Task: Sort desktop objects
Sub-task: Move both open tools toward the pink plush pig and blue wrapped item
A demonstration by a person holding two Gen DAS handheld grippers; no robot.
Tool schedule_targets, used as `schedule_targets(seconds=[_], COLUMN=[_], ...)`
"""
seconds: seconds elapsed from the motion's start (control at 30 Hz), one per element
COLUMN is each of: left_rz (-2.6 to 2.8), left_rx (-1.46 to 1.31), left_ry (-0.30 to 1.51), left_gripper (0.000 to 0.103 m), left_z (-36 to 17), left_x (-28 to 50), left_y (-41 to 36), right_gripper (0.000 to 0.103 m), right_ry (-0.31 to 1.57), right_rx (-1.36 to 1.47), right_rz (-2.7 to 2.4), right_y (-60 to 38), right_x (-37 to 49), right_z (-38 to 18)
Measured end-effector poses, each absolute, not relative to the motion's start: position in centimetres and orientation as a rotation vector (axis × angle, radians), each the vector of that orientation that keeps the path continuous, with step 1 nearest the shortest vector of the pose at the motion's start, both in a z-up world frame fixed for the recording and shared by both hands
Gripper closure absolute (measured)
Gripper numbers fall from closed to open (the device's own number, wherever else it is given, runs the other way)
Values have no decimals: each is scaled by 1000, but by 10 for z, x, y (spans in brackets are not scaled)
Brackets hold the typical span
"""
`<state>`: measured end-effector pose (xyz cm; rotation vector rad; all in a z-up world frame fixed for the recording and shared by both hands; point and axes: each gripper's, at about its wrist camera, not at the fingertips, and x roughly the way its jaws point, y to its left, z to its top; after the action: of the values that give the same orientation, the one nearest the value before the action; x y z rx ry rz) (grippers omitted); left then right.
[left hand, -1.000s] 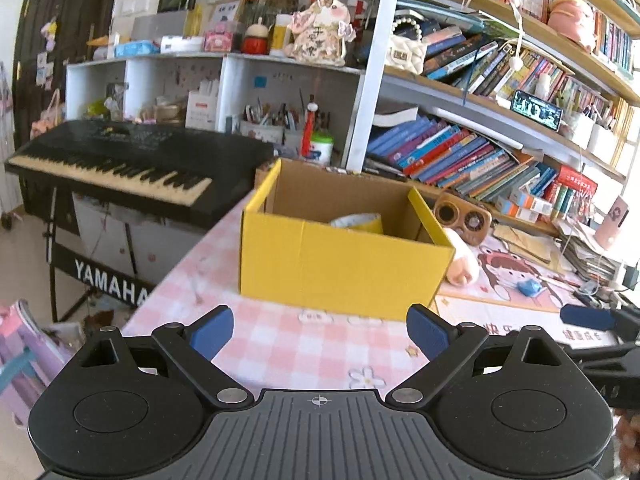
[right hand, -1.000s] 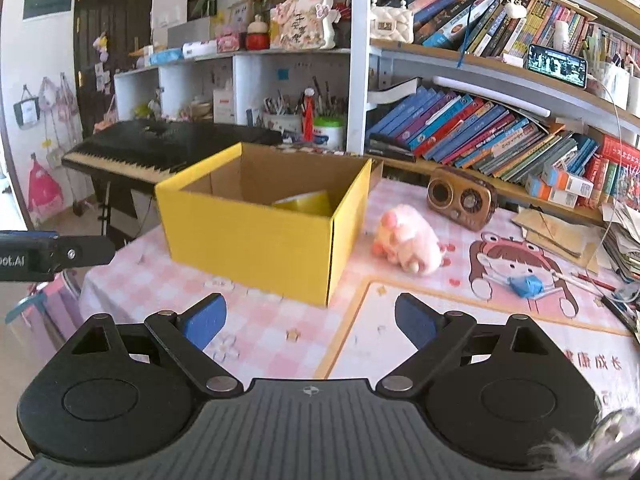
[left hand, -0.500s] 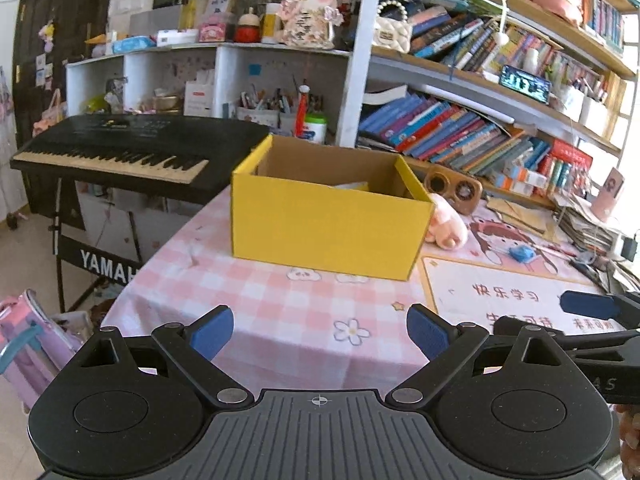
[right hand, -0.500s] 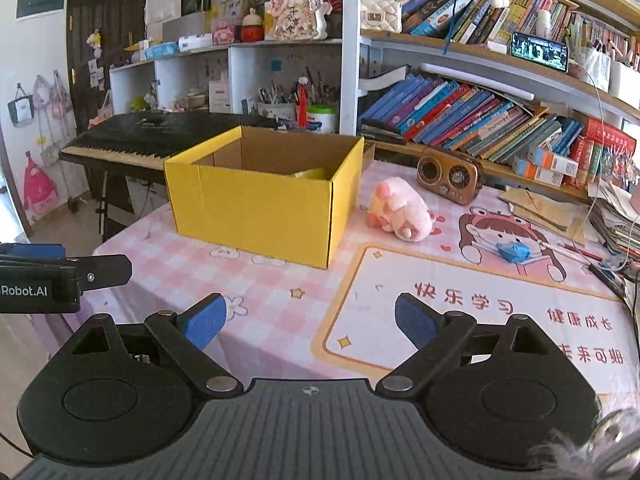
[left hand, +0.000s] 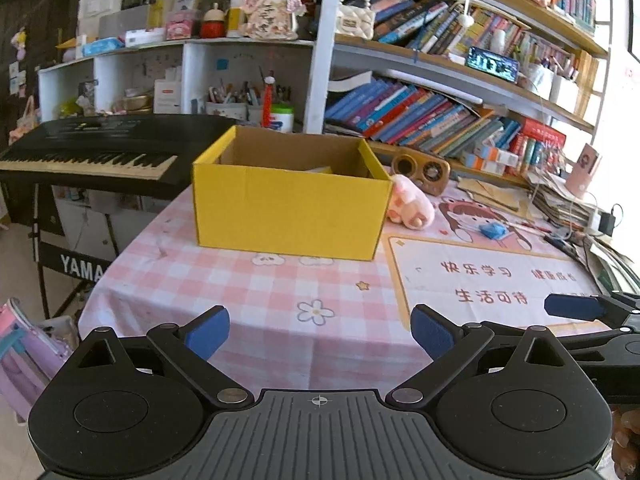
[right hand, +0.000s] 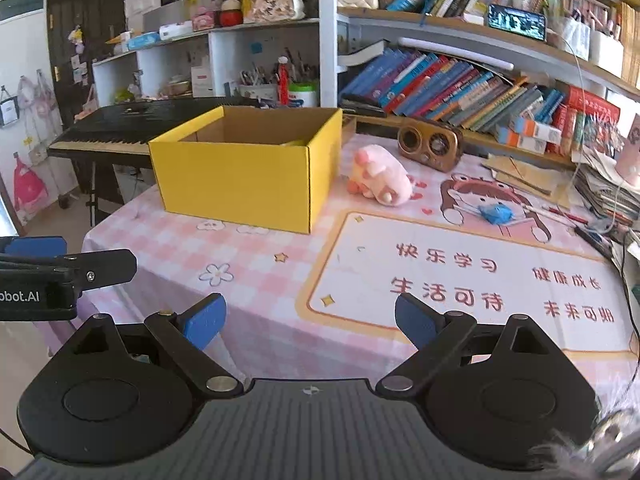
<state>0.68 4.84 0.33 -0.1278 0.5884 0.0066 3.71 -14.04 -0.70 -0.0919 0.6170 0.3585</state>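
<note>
— Claws first: how do they stand?
— The left claw (left hand: pixel 319 332) and the right claw (right hand: pixel 310 320) both gape wide and hold nothing, low over the near edge of the counter (right hand: pixel 280 292).
— And the things?
— The yellow box (right hand: pixel 240 178) stands open at the far left. The pink plush toy (right hand: pixel 378 182) lies just beside it, and the small blue object (right hand: pixel 495 214) lies further right on the mat.
</note>
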Motion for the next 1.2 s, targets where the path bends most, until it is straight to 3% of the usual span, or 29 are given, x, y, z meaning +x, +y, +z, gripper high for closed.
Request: schedule_targets(seconds=[1.2], left_rz=[-233], left_rx=[-68], left_ry=[688], left_gripper=[0], left_z=[-13], left_x=[100], left_y=[-57], right_gripper=[11], right_ry=[709], right_rx=[-25], right_rz=[155], right_y=[-244], right_x=[99], right_z=[-18])
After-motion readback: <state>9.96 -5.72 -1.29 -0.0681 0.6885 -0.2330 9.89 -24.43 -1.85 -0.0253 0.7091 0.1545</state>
